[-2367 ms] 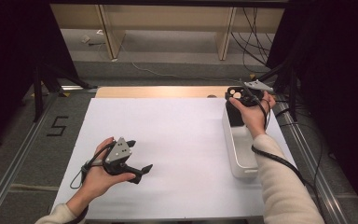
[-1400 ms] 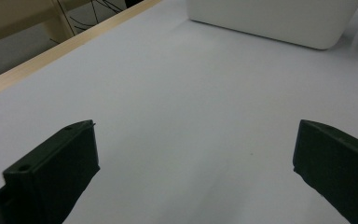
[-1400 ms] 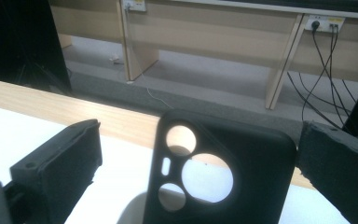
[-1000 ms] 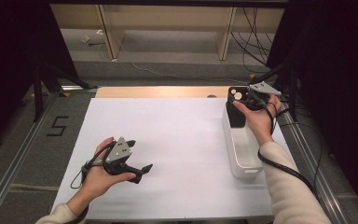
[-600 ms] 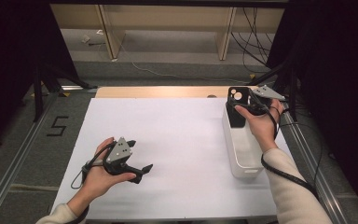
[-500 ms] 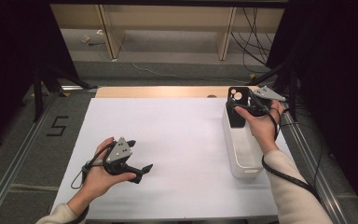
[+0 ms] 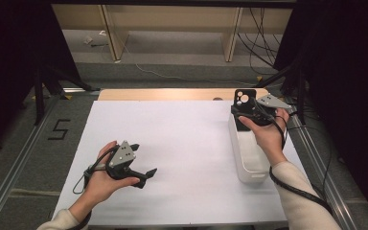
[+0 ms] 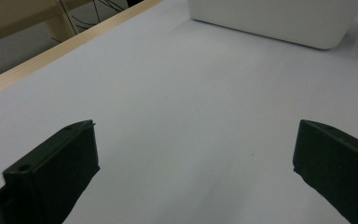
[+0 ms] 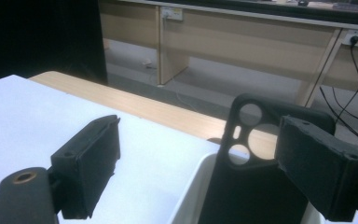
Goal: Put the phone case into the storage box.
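A black phone case [image 7: 243, 102] with round camera cut-outs stands upright at the far end of the white bin [image 7: 249, 160]. My right gripper [image 7: 242, 114] hovers right at it, over that end of the bin. In the right gripper view its jaws stand wide apart, and the case [image 9: 256, 186] rises just behind the right jaw; I cannot tell whether that jaw touches it. My left gripper [image 7: 143, 159] rests low over the white table top at the near left, open with nothing between its jaws [image 8: 196, 158].
The white sheet [image 7: 182, 143] covers the table, with a wooden strip [image 7: 172, 93] along its far edge. The bin's side [image 8: 270, 18] lies ahead of the left gripper. Metal rails [image 7: 19, 163] run along both table sides, and cables [image 7: 263, 28] lie on the floor beyond.
The right hand has shifted a little to the right at the bin's far end, and the phone case now stands upright there. The left hand has not moved.
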Available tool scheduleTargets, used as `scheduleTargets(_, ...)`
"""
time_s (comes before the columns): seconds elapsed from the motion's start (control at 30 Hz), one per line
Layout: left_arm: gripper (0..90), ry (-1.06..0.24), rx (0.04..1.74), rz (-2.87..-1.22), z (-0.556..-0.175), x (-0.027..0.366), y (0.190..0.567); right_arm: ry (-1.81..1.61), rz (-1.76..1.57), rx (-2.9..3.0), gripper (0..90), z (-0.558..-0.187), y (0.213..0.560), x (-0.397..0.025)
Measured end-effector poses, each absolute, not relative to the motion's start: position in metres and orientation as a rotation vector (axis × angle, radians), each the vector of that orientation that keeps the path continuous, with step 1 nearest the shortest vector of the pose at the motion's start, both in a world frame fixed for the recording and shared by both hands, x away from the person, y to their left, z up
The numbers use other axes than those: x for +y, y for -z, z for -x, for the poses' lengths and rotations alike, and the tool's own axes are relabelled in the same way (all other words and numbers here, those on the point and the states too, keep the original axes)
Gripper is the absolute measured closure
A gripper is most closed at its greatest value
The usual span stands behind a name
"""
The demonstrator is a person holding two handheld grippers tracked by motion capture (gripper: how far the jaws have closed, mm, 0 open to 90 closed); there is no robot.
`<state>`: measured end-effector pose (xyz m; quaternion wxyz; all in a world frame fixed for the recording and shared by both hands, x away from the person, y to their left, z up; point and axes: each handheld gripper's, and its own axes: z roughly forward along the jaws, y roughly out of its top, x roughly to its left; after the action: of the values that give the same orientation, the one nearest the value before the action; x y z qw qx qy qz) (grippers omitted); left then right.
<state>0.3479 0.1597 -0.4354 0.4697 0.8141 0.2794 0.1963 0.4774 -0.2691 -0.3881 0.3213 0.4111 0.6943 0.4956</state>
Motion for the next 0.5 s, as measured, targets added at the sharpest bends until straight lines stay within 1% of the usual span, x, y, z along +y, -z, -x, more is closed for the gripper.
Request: scheduleTargets(0.5,0.0,-0.483,0.686,-1.995,-0.348,0.160,0.435,-1.351,-1.025,1.867,15.3,-0.454,0.387,-0.260)
